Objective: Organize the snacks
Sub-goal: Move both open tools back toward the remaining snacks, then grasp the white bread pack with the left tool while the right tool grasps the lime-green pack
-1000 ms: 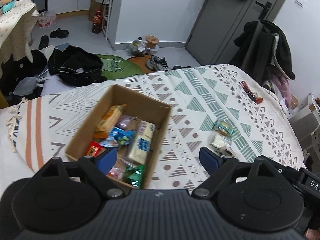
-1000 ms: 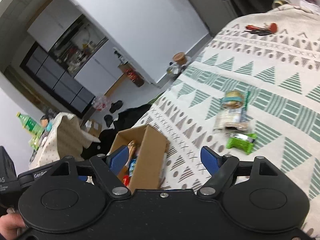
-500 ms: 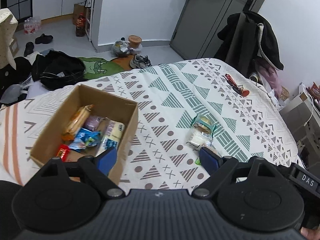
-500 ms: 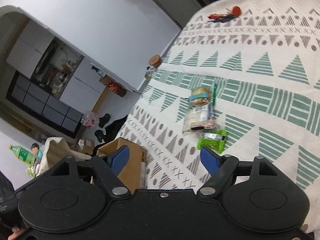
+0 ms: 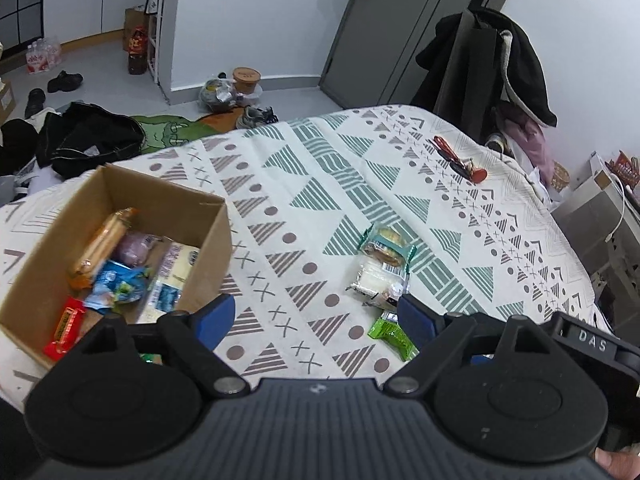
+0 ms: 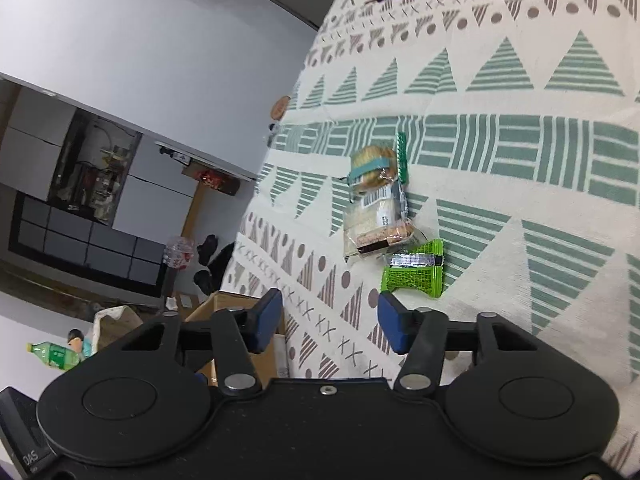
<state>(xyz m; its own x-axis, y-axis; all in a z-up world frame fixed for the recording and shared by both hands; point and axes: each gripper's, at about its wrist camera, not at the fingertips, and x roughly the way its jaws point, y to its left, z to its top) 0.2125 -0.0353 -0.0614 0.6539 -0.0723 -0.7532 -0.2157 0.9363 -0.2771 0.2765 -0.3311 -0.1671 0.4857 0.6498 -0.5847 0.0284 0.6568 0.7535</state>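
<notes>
Right wrist view: right gripper (image 6: 329, 322) empty, jaws closing short of green snack pack (image 6: 413, 270) lying mid-bed (image 6: 520, 80) beside two clear-wrapped snacks (image 6: 376, 204). Better: reopen, straddle pack, then pinch. Left gripper (image 5: 316, 320) spread wide, empty, beside cardboard box (image 5: 208, 256) near bed's left edge

bright, even light; fisheye-warped edges
</notes>
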